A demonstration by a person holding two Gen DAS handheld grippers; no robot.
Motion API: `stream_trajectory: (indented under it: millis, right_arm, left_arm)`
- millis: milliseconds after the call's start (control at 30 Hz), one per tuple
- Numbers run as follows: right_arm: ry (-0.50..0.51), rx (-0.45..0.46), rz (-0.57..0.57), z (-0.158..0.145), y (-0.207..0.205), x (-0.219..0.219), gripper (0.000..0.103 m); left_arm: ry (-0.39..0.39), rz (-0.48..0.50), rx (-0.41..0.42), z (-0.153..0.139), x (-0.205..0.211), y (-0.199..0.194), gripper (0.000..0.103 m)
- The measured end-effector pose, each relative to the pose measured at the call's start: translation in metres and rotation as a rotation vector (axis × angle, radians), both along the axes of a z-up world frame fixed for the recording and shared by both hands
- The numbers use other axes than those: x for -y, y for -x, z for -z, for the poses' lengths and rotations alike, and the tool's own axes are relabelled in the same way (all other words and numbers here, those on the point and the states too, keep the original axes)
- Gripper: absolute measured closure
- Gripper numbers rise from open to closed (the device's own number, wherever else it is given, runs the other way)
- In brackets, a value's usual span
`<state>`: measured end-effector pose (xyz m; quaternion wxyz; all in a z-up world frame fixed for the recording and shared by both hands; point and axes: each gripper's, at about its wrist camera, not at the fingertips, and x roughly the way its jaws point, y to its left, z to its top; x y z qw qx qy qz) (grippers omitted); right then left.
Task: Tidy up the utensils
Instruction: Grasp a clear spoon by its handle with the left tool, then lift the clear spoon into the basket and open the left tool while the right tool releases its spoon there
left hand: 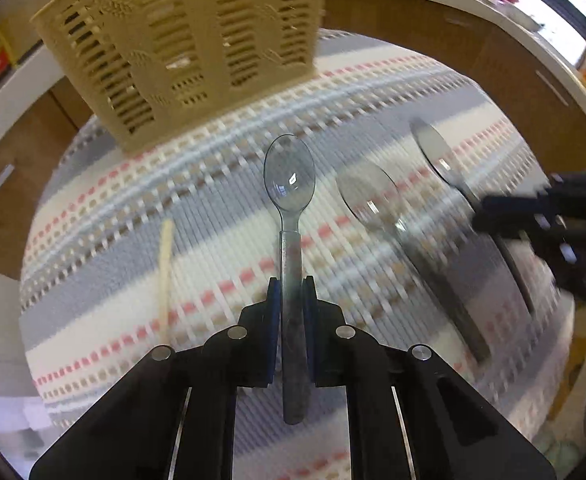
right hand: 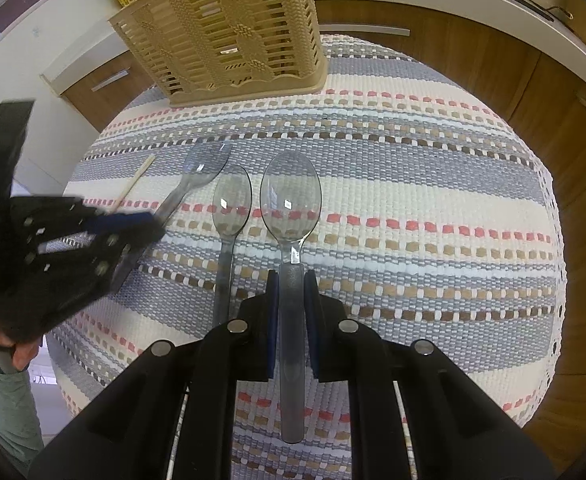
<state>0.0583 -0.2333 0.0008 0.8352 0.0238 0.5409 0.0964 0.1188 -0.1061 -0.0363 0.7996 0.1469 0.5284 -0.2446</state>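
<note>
Three clear grey plastic spoons and a beige slatted utensil basket [left hand: 197,52] are on a striped woven cloth. My left gripper [left hand: 291,284] is shut on the handle of one spoon [left hand: 289,176], bowl pointing at the basket; it also shows in the right wrist view [right hand: 133,224] with that spoon [right hand: 207,164]. My right gripper [right hand: 291,278] is shut on the handle of another spoon [right hand: 290,196], also seen in the left wrist view [left hand: 429,144]. The third spoon [right hand: 231,204] lies between them on the cloth [left hand: 369,196]. The basket [right hand: 229,36] stands at the far edge.
A thin wooden stick [left hand: 165,268] lies on the cloth [left hand: 213,208] to the left, also in the right wrist view [right hand: 133,184]. Brown cabinet fronts [right hand: 473,52] and a white counter surround the table. The person's hand [right hand: 17,356] is at the lower left.
</note>
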Motion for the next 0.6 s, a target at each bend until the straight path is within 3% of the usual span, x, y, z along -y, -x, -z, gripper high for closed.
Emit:
stream_trajectory:
  millis: [100,167,300,333,433,500,600]
  right_arm:
    - [-0.003,-0.006,0.008,0.002,-0.002,0.001,0.093]
    - [-0.008,-0.005,0.011,0.002,-0.003,0.001,0.093]
    - [-0.008,0.014,0.001,-0.005,-0.006,0.001,0.093]
    - [-0.008,0.029,-0.004,-0.009,-0.006,0.0,0.093]
    - [-0.036,0.114,-0.021,-0.028,-0.004,0.0,0.093]
    - [-0.06,0.192,-0.042,-0.046,-0.001,-0.001,0.093]
    - [-0.073,0.327,-0.074,-0.08,0.001,-0.006,0.093]
  left_arm:
    - [-0.021,-0.017,0.019,-0.003,-0.007,-0.001,0.092]
    - [-0.017,-0.039,0.016,-0.004,-0.012,-0.013,0.081]
    - [-0.02,-0.033,0.02,0.003,0.009,-0.026,0.08]
    - [-0.023,-0.032,0.028,0.004,0.015,-0.029,0.092]
    - [-0.023,-0.036,0.067,0.002,0.023,-0.03,0.093]
    - [0.07,-0.033,0.128,-0.01,0.018,-0.021,0.093]
    - [0.279,-0.03,0.215,-0.053,-0.011,-0.005,0.093]
